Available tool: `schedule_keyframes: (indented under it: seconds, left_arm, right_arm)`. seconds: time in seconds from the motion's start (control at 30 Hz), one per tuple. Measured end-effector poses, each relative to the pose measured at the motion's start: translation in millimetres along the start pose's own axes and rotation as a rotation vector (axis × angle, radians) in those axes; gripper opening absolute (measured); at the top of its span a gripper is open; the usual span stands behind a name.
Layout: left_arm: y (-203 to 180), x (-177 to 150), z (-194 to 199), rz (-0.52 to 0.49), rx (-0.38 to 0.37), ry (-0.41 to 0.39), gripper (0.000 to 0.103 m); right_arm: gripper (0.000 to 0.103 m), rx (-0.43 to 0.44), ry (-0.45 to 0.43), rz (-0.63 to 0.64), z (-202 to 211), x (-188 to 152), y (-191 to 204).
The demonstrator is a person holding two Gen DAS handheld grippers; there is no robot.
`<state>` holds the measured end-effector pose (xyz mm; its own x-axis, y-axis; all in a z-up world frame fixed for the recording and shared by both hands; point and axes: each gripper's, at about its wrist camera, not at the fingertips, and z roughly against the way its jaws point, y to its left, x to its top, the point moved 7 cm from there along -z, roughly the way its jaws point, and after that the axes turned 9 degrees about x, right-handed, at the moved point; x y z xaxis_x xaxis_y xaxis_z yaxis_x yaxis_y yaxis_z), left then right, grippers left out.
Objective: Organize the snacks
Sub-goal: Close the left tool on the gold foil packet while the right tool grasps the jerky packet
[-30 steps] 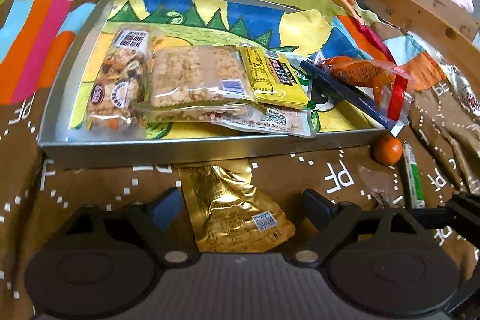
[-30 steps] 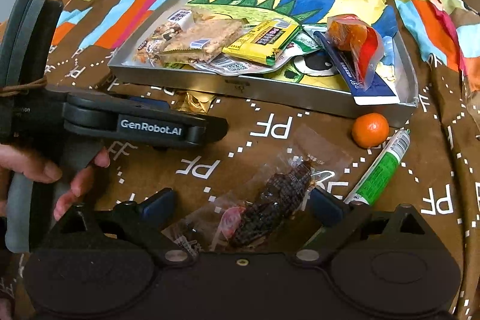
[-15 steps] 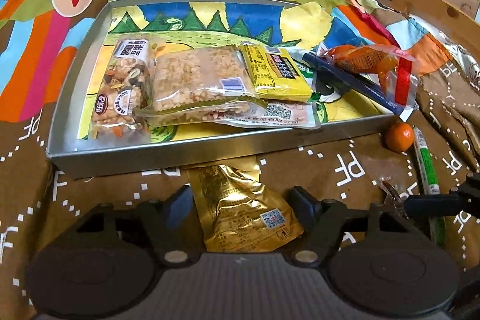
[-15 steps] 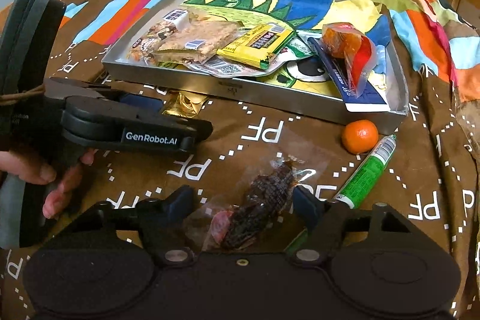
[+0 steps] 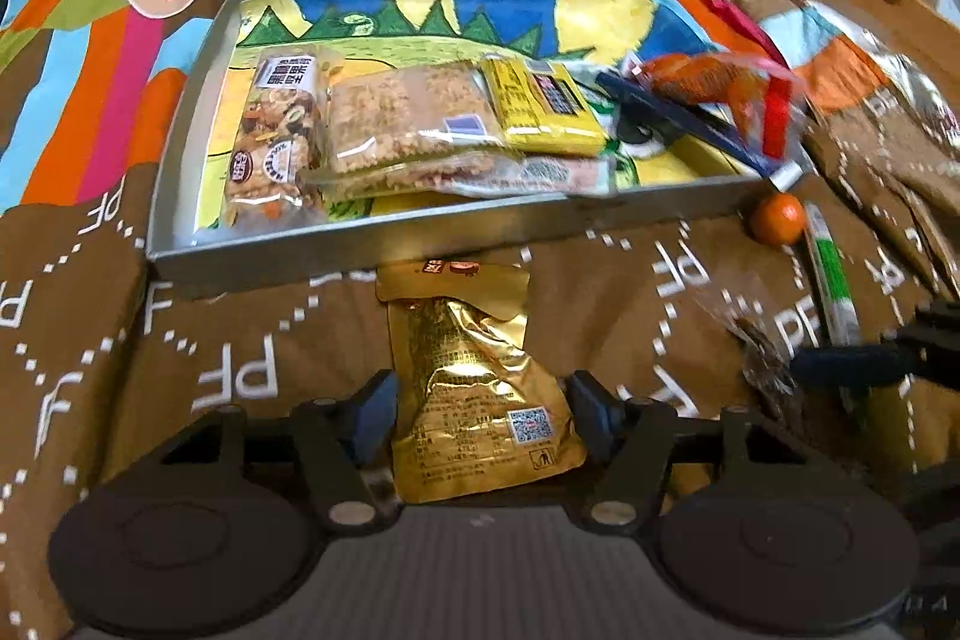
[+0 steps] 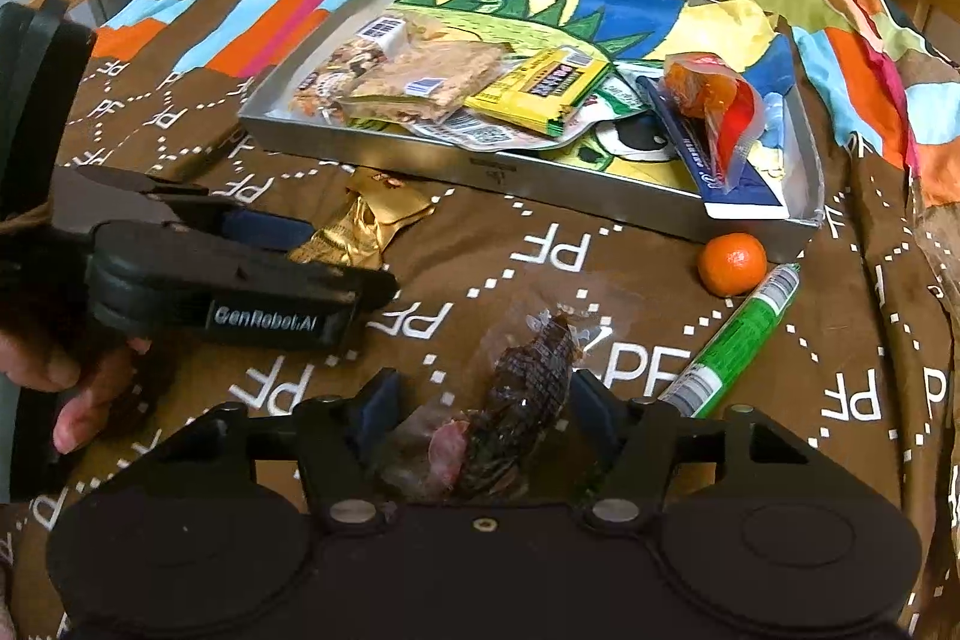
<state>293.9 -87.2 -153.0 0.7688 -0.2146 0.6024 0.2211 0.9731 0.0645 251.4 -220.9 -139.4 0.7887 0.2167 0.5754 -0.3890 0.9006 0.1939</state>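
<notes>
- left wrist view: the left gripper [image 5: 480,409] straddles the gold foil packet [image 5: 477,388], which lies on the brown printed cloth [image 5: 252,340] just outside the near wall of the metal tray [image 5: 360,244]. its fingers [image 5: 375,409] have just been closing with the packet between them; whether the pads already press on the foil i cannot tell.
- risk here, as i judge it: the foil looks slick and puffed, so a pinch at its near end could let it slip or crumple. its far end lies against the tray wall, so too low a lift could catch there.
- the tray already holds a nut bar [image 5: 273,139], a cereal bar [image 5: 414,124], a yellow packet [image 5: 543,112] and an orange pouch [image 5: 714,82], leaving bare floor mostly along its far edge.
- right wrist view: the right gripper [image 6: 480,409] brackets the clear-wrapped dark snack [image 6: 528,382] near the cloth's near edge, its fingers [image 6: 591,409] also just closing around it; contact is unclear.
- the thin loose wrapper may be pinched instead of the snack, which could then slide out.
- a mandarin [image 6: 732,263] and a green tube [image 6: 735,340] lie between this snack and the tray's near right corner, and the other gripper, held in a hand [image 6: 66,376], crowds the near left.
</notes>
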Motion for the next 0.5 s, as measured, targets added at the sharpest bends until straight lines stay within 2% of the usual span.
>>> schedule_keyframes:
  seconds: [0.1,0.23,0.5]
  left_arm:
    - [-1,-8,10,0.000,0.002,0.008,0.066]
    - [1,-22,25,0.006,0.002,0.008,0.065]
    - [0,-45,50,-0.012,0.035,0.014,0.065]
  right_arm:
    - [0.059,0.032,0.019,-0.005,2,-5,6]
    - [0.059,0.009,0.039,0.048,3,-12,16]
    - [0.059,-0.013,0.028,0.052,14,-19,21]
